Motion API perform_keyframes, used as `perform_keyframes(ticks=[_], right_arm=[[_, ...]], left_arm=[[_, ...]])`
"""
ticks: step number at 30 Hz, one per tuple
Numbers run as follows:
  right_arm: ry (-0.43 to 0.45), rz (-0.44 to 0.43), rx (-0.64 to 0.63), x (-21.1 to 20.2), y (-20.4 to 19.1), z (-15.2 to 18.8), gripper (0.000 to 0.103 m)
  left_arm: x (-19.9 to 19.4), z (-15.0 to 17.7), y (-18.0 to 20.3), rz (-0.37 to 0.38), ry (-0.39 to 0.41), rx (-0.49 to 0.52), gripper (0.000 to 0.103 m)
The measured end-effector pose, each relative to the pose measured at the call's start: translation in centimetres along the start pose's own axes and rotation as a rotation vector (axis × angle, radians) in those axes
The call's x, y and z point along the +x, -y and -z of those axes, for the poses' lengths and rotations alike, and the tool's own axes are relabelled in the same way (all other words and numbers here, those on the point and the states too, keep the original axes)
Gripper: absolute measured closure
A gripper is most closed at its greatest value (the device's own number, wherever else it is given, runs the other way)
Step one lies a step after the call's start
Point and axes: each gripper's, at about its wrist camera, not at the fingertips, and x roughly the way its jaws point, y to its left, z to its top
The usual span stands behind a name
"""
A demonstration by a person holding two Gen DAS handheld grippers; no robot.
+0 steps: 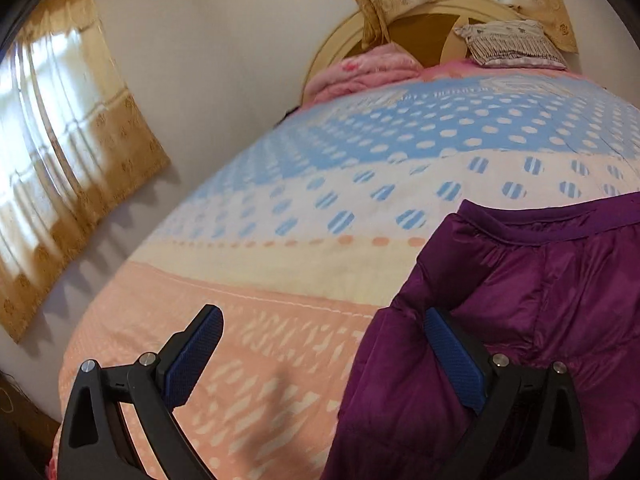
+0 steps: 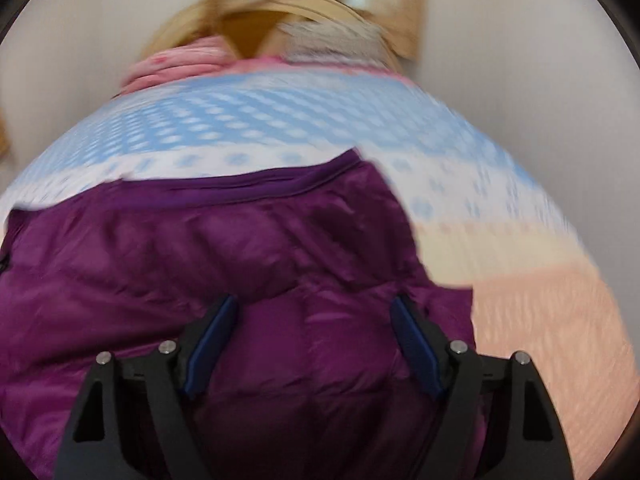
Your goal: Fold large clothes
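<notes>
Jacket: purple quilted jacket [image 2: 280, 280], lying spread on the bed, darker purple band along its far edge; seen at the right of the left wrist view [image 1: 540, 300].
Right tongs: right tongs [image 2: 312, 312] spread wide, 2 blue-padded fingers [image 2: 210, 348] apart, both poised over the middle of the jacket; nothing is pinched between them. Whether the tips touch the fabric cannot be told. This view is motion-blurred.
Left tongs: left tongs [image 1: 320, 320] also released, gaping wide. The left finger [image 1: 192, 360] sits over the bare quilt; the right finger overlaps the jacket's left edge. Nothing is gripped.
Pose: both tools point forward along the bed toward the headboard, tilted down at the bedding.
Bed cover: quilt [image 1: 280, 280] with peach, cream, white and blue dotted bands, from near to far.
Head of bed: pink blanket [image 1: 360, 72], a frilled pillow [image 1: 512, 44], a rounded headboard [image 1: 432, 16].
Wall: tan curtains [image 1: 72, 152] over a bright window at left.
</notes>
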Motion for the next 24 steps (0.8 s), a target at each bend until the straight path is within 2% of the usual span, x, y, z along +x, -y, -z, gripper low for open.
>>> perform_keyframes(ticks=[3,6,8,10,12,14,18,24], right_arm=[[0.004,0.036,-0.026,-0.2,-0.5,0.2,0.022],[-0.012,0.03,-0.007,-1.7,0.1,0.1,0.025],[0.031,0.035,-0.02,-3.5,-1.2,-0.4,0.026],[0.065,-0.016,-0.043,-4.8,-2.9,-1.1,0.03],[0.059,-0.092,-0.079,-4.6,-5.1,-1.8,0.035],[0.058,-0.13,-0.106,-3.6,-6.6,-1.9,0.037],[-0.014,-0.093,-0.119,0.1,-7.0,-0.2,0.039],[-0.004,-0.085,-0.087,0.9,-5.7,0.9,0.039]], left_arm=[[-0.7,-0.4,1.3,-0.03,0.01,0.062,0.002],[-3.9,-1.2,-0.1,0.018,0.083,0.019,0.002],[-6.8,-1.9,-0.3,0.06,0.161,-0.015,0.002],[-8.4,-2.4,0.8,0.11,0.184,-0.008,0.002],[-9.0,-2.5,2.5,0.155,0.177,0.019,0.002],[-8.8,-2.3,4.4,0.155,0.167,0.046,0.002],[-6.9,-1.9,8.1,0.157,0.124,0.094,0.002],[-5.1,-1.1,9.5,0.204,0.061,0.087,0.002]])
